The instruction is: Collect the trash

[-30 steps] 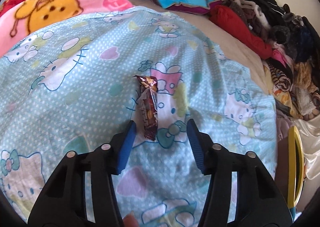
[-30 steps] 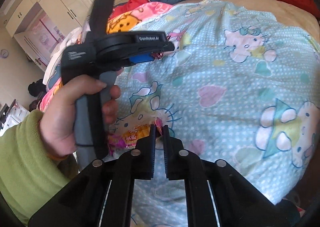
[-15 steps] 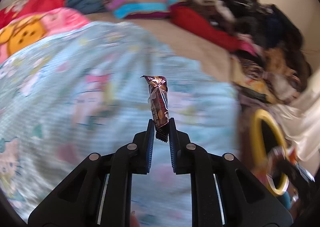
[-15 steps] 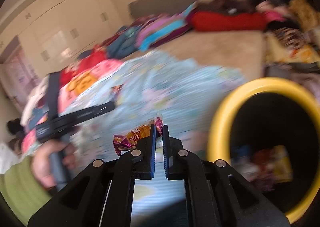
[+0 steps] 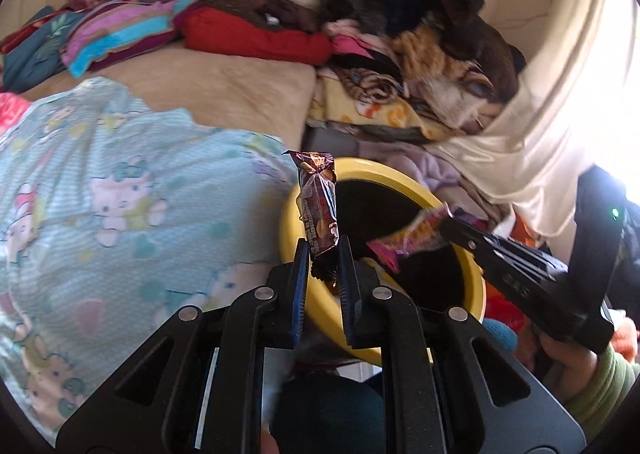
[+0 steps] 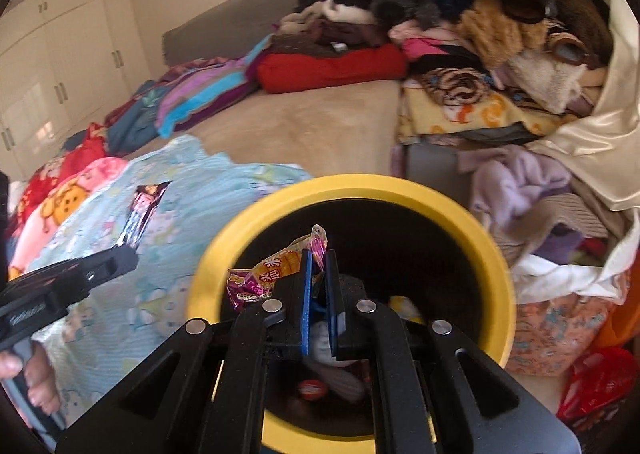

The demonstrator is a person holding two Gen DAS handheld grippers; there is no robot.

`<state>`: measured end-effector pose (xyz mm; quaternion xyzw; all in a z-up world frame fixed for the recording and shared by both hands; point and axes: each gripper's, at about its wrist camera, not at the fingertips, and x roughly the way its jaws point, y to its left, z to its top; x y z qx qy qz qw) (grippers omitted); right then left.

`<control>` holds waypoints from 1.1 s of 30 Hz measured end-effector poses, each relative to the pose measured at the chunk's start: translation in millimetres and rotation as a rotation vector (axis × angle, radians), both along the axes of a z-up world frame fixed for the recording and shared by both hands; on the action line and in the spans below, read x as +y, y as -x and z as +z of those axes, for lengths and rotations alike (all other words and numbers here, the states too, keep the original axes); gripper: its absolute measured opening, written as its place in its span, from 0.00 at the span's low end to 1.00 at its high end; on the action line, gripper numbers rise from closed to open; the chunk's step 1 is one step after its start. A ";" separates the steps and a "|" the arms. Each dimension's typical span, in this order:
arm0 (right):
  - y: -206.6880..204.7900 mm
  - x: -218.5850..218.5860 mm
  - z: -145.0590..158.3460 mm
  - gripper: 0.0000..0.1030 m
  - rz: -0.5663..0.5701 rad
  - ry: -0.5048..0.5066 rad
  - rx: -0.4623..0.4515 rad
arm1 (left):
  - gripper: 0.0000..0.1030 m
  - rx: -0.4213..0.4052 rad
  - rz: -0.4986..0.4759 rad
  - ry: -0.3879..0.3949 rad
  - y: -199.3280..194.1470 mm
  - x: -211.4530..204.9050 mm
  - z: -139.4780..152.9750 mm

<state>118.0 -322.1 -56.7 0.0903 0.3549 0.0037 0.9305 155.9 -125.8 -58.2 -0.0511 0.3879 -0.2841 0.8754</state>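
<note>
Yellow plastic rims the round bin (image 6: pixel 505 266) that stands beside the near right corner of the bed, its inside black with a few scraps lying at the bottom.

In the left wrist view the left gripper (image 5: pixel 323 254) has its blue-padded fingers (image 5: pixel 301 274) nearly together, clamped on the lower end of a dark brown snack wrapper (image 5: pixel 318 206). That wrapper stands upright out of the jaws, its crimped top end pointing up and its body in front of the bin's left rim, with the pale blue cartoon-print blanket (image 5: pixel 120 190) spread to its left.

The right gripper (image 6: pixel 316 274) is likewise pinched almost closed, holding one end of a pink and orange wrapper (image 6: pixel 264 274). Most of this wrapper sticks out to the left of the fingers, crumpled and slanting, while a short twisted tip pokes up above the fingertips. In the right wrist view it hangs right over the bin's mouth, inside the ring of the rim; the left wrist view shows the same wrapper above the black opening at the tip of the right gripper.

A green sleeve (image 5: pixel 600 378) shows behind the right gripper's handle. Piled clothes (image 6: pixel 460 14) cover the far right of the bed, and white cupboards (image 6: pixel 60 66) stand at far left.
</note>
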 end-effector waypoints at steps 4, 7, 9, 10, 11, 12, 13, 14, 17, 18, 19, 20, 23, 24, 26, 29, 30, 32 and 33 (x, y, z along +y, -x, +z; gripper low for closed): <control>1.8 -15.7 -3.5 0.07 -0.051 0.008 0.017 | 0.09 -0.001 -0.042 -0.018 7.3 -18.6 -0.8; 2.2 -27.8 -8.3 0.07 -0.084 -0.005 0.033 | 0.09 0.005 -0.063 -0.026 10.9 -31.9 -2.1; 2.7 -36.1 -11.1 0.07 -0.106 -0.020 0.038 | 0.09 0.012 -0.078 -0.029 11.9 -40.2 -3.7; 2.7 -40.5 -12.7 0.08 -0.111 -0.036 0.045 | 0.09 0.013 -0.082 -0.034 13.1 -44.5 -4.1; 2.7 -43.4 -13.5 0.13 -0.118 -0.047 0.049 | 0.10 0.012 -0.084 -0.041 13.7 -48.4 -4.9; 3.4 -49.0 -14.4 0.17 -0.133 -0.066 0.051 | 0.14 0.014 -0.089 -0.044 13.0 -51.1 -6.0; 4.6 -50.9 -13.7 0.27 -0.136 -0.075 0.049 | 0.24 0.016 -0.094 -0.046 12.5 -54.2 -7.2; 5.8 -53.2 -12.5 0.35 -0.137 -0.085 0.044 | 0.31 0.014 -0.094 -0.052 12.4 -55.9 -8.3; 11.8 -55.9 -6.1 0.42 -0.139 -0.089 0.027 | 0.44 0.016 -0.092 -0.054 13.2 -57.7 -9.7; 13.7 -56.3 -4.2 0.43 -0.137 -0.092 0.023 | 0.49 0.013 -0.085 -0.058 13.9 -56.5 -9.5; 16.0 -56.3 -2.5 0.48 -0.137 -0.097 0.018 | 0.57 0.010 -0.074 -0.059 14.8 -54.0 -8.6; 19.0 -55.7 -0.7 0.52 -0.136 -0.105 0.010 | 0.60 0.005 -0.064 -0.054 16.4 -50.8 -6.9; 30.7 -44.4 10.3 0.62 -0.101 -0.105 -0.041 | 0.77 -0.021 -0.026 -0.048 23.5 -36.9 -1.6; 34.5 -40.5 14.3 0.65 -0.092 -0.102 -0.060 | 0.82 -0.034 -0.009 -0.050 26.9 -30.9 0.5; 44.3 -31.7 21.7 0.83 -0.070 -0.110 -0.108 | 0.89 -0.055 0.029 -0.046 33.6 -19.8 4.6; 66.3 -18.1 33.7 0.94 -0.057 -0.118 -0.196 | 0.89 -0.111 0.099 -0.008 48.1 2.3 13.8; 70.9 -15.2 36.8 0.94 -0.052 -0.123 -0.214 | 0.89 -0.129 0.126 -0.006 53.3 9.3 16.6; 81.8 -6.0 41.2 0.94 -0.031 -0.121 -0.244 | 0.89 -0.150 0.157 -0.015 62.7 18.5 19.1; 86.8 -0.9 41.8 0.94 -0.020 -0.111 -0.252 | 0.89 -0.160 0.172 -0.021 68.8 23.6 19.2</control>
